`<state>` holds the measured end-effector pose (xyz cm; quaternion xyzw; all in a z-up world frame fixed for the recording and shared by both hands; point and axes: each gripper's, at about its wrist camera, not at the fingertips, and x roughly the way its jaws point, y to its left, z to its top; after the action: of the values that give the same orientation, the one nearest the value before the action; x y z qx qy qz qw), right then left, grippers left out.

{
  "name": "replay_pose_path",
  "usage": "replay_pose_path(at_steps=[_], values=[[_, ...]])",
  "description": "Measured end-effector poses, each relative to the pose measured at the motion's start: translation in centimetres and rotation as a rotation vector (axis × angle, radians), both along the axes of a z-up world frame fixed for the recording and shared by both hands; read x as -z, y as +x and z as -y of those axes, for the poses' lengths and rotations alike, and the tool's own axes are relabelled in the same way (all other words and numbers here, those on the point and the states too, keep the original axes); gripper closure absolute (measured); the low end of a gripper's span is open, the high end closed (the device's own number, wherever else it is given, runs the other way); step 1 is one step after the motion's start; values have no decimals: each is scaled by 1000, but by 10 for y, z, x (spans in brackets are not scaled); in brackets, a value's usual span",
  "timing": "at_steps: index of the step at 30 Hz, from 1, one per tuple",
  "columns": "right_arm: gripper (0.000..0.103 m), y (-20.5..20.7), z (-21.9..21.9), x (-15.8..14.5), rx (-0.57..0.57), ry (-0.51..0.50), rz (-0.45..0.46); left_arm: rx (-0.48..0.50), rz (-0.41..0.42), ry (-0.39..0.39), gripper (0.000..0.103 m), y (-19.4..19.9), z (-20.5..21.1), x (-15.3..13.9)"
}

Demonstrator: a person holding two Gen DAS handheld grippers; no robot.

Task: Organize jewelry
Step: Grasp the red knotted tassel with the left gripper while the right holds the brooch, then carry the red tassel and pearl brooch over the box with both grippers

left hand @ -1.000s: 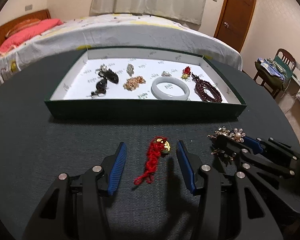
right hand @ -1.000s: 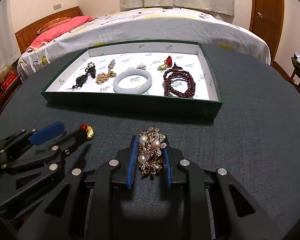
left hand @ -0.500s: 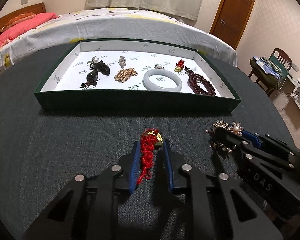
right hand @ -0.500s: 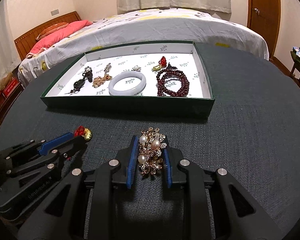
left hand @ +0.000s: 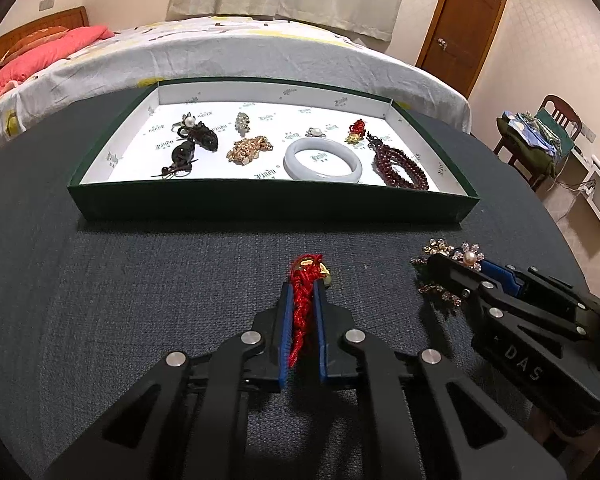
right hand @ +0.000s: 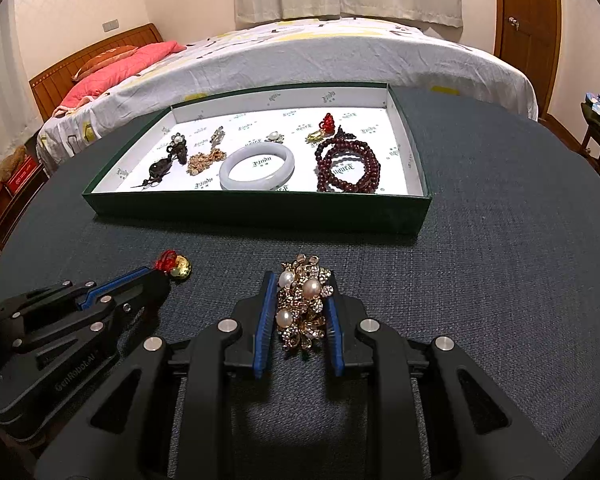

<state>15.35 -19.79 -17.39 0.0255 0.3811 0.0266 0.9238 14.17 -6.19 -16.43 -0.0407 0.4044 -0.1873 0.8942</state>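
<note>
My left gripper (left hand: 302, 285) is shut on a red knotted cord charm (left hand: 302, 304) with a gold bead at its far end; it also shows in the right wrist view (right hand: 175, 266). My right gripper (right hand: 300, 280) is shut on a gold flower brooch (right hand: 303, 305) with pearls; the brooch also shows at the right in the left wrist view (left hand: 452, 258). Both are low over the dark table, in front of a green tray (left hand: 260, 204) with a white lining. The tray also shows in the right wrist view (right hand: 260, 210).
In the tray lie a white bangle (right hand: 257, 166), a dark red bead bracelet (right hand: 348, 166), a gold chain (right hand: 206, 160), black pieces (right hand: 168, 160) and small charms. A bed (right hand: 320, 52) stands behind the table. A chair (left hand: 540, 128) is at the right.
My left gripper has closed on the red cord charm, from wide open a second ago. Both views show the tray slightly farther and lower. The right gripper has kept its hold on the brooch.
</note>
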Motion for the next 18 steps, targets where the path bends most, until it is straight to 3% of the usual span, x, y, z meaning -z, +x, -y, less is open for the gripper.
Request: replay_pose_path(at_steps=[18], values=[[80, -2, -2, -2, 1, -1, 9, 5, 30, 19, 93, -4, 3, -5]])
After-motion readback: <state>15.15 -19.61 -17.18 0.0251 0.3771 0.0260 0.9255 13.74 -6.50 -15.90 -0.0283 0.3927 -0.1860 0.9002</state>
